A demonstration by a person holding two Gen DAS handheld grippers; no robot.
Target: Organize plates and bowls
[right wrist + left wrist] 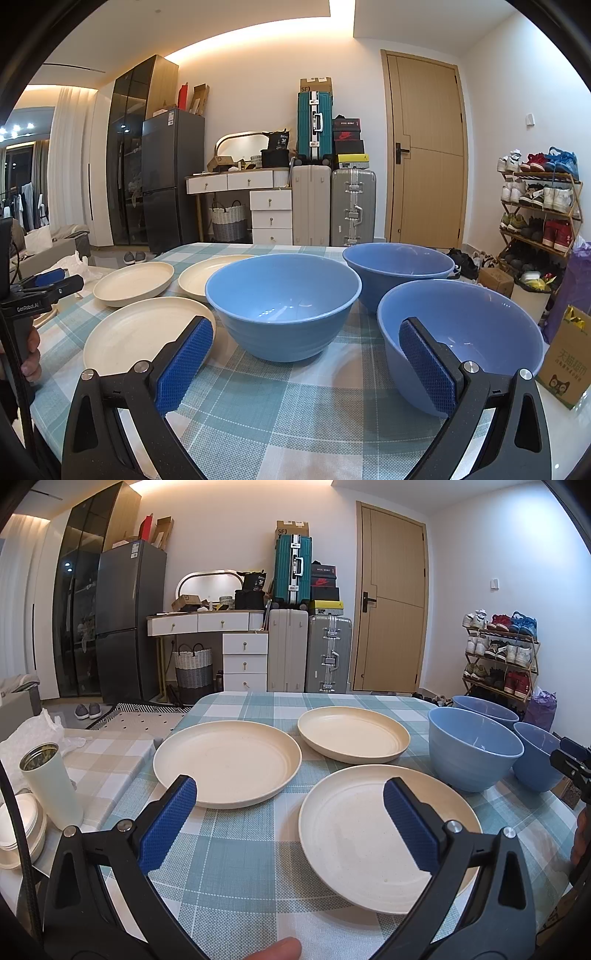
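Observation:
Three cream plates lie on the checked tablecloth: a near right plate (pixel 354 834), a left plate (pixel 227 762) and a far plate (pixel 352 733). Three blue bowls stand to their right: a middle bowl (pixel 474 747), a far bowl (pixel 484 707) and a right bowl (pixel 539 757). My left gripper (pixel 290 794) is open and empty, held above the table, its right finger over the near plate. My right gripper (pixel 306 336) is open and empty in front of the middle bowl (pixel 282 304), with the right bowl (pixel 461 332) behind its right finger.
A pale green tumbler (pixel 51 784) and stacked white dishes (pixel 20 827) stand on a lower surface to the left. A cardboard box (pixel 565 365) sits at the table's right edge. Suitcases, a dresser, a door and a shoe rack are behind the table.

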